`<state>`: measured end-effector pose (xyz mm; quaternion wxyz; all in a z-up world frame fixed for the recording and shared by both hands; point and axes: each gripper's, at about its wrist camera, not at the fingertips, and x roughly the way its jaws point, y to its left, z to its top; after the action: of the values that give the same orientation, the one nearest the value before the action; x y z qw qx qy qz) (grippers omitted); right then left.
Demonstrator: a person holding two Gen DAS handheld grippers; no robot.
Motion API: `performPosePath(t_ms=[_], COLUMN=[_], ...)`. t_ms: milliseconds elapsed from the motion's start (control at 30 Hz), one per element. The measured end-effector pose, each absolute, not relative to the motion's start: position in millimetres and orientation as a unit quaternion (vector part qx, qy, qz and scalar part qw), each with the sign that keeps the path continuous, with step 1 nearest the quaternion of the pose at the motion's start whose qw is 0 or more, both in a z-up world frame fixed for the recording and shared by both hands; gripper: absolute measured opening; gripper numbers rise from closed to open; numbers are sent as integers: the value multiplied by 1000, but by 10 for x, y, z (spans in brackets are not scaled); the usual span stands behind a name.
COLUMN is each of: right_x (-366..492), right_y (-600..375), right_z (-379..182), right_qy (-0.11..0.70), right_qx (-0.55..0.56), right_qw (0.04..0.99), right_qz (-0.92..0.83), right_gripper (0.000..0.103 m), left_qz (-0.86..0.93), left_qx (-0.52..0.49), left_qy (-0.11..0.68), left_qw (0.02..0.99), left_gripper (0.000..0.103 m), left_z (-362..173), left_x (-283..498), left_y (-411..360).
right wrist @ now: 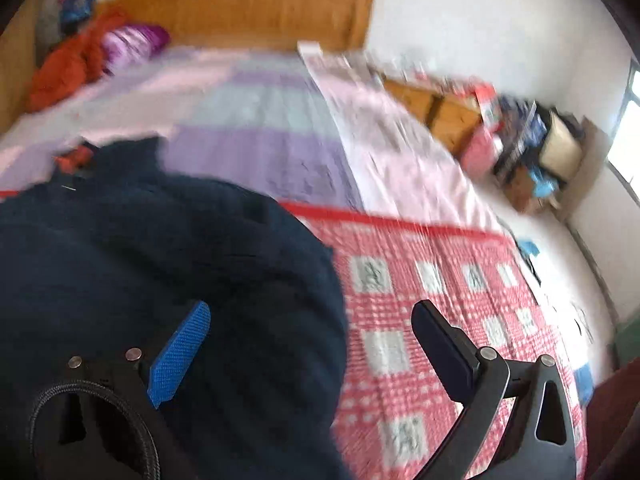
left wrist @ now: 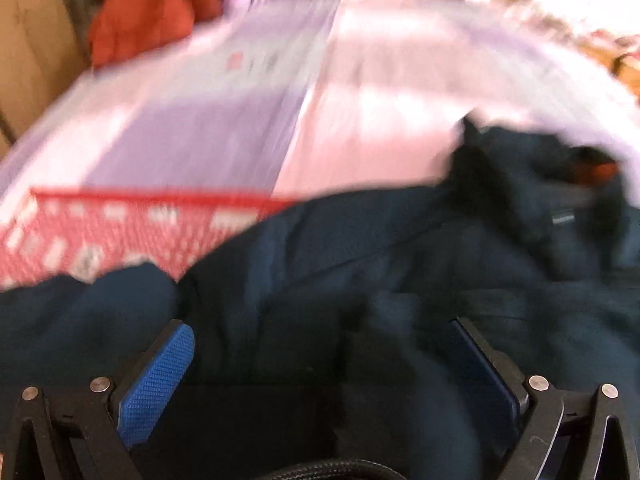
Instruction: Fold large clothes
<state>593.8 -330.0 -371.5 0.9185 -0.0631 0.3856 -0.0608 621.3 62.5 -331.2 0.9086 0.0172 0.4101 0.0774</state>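
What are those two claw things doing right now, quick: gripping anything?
Left gripper: open, fingers spread over the dark blue garment, not gripping it.
Right gripper: open, also holding nothing.

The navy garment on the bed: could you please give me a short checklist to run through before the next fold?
1. Left gripper jaws spread wide: ok.
2. Right gripper jaws spread wide: ok.
3. Navy garment lying flat: not ok, it is bunched and rumpled.
4. Garment fully on the red checked mat: not ok, part of it reaches the purple sheet.
5. Cloth between either gripper's jaws: cannot tell, the views are blurred.
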Motion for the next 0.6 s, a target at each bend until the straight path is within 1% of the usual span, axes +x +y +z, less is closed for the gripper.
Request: performPosePath(t_ms=[67,100,233,333,400,467,533,600], right_x=[5694,5613,5512,5614,5670,5692,5689,5675], right_y=[-3077,-2944,-2314,-2091,-2299,-2820,-3264,-3623], right_z=[-3602,-3588,-3680,-3861,-3998,-4041,-4089,-4153], right_qy=[367,365,375,400,418,432,445,457], right_qx=[-64,-64,-101,-138,-131,-75,-31,6], right_qw=[928,929,920,904,898,899,895,888], right_qz=[-29,-11,52,64,37,-3,-31,-45], right_gripper=[103,103,103,102,102,102,103,103], left_qz=[53,31,-51,-44,-23,-32,-27,-38], left_qx=[31,28,40,75,47,33,74,75], left_qy=[372,366,396,420,446,446,429,428], left_qw=[926,930,916,904,894,894,900,900], left_gripper=[103,103,103,103,103,103,103,103], left_z=[-3170,-3148,-3298,-3472,-3624,-3642,-3596,-3573], left_x=[5951,5818,5662,5683,5764,5769,5716,5670], left_y=[434,293,-294,-462,-237,-65,4,111])
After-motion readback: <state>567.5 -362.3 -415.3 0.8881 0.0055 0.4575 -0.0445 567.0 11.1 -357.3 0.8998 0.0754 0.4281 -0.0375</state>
